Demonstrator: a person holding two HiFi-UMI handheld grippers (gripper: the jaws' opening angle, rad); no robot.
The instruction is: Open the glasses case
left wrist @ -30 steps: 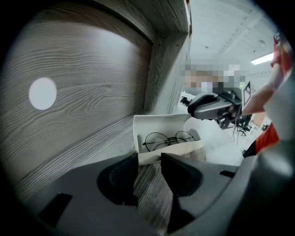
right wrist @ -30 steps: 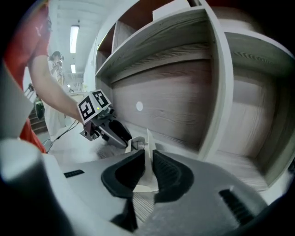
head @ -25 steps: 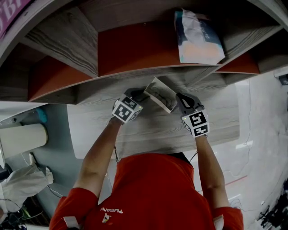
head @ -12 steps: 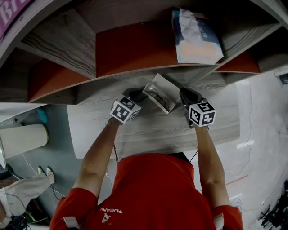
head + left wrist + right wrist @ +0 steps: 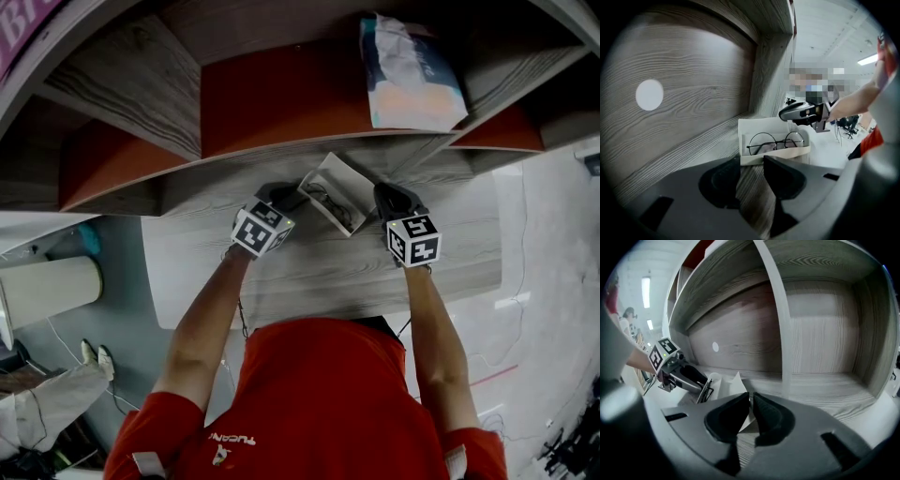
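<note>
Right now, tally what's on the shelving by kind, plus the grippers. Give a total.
glasses case: 1
glasses: 1
packet: 1
grippers: 2 (left gripper, right gripper)
Total: 5

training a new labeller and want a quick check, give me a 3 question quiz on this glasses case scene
1. True or false: the white rectangular glasses case is shut.
2. What lies inside it? a) a pen b) round black wire-rimmed glasses c) nothing
3. Which gripper has the case's white flap between its jaws?
Key: 1 false, it is open; 2 b; 3 the right gripper, whose jaws are just opening.
</note>
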